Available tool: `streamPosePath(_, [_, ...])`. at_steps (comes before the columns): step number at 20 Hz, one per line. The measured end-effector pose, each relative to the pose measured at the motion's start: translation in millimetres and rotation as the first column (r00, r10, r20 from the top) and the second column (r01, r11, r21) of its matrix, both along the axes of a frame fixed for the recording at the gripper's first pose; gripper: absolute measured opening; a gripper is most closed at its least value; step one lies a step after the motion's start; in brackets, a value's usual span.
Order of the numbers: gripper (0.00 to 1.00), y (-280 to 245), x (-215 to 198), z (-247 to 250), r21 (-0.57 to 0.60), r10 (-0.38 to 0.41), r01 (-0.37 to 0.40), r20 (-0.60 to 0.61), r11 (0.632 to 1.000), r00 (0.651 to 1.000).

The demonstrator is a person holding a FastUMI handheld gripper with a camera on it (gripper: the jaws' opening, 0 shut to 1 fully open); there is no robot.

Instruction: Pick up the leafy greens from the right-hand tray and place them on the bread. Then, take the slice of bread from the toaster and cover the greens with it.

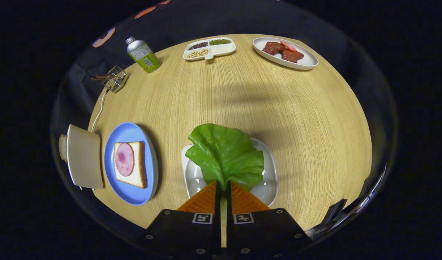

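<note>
A green lettuce leaf (224,153) stands up over the white square tray (269,182), its stem pinched between my fingers. My gripper (223,185) is shut on that stem, just above the tray's near side. To the left lies a blue plate (130,195) carrying a bread slice (138,164) topped with a round of pink ham (124,159). Further left stands the beige toaster (84,157), with the edge of a bread slice (63,147) showing behind it.
Across the round wooden table sit a divided dish of beans (210,48), a white oval plate with meat slices (286,53), a green bottle (144,55) and a small wire rack (115,78). The toaster's white cord (99,108) trails along the table's left rim.
</note>
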State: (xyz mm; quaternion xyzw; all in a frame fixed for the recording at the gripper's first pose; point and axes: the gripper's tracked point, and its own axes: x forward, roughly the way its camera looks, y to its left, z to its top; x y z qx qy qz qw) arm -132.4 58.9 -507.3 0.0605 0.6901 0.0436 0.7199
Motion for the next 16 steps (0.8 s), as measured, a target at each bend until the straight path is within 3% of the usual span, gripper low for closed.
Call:
streamPosePath(10, [0.07,64,23,64,0.098,0.027,-0.037,0.107,0.994,0.994])
streamPosePath(16, [0.07,120,24,65,0.135,0.094,-0.111,0.123,0.985,0.988])
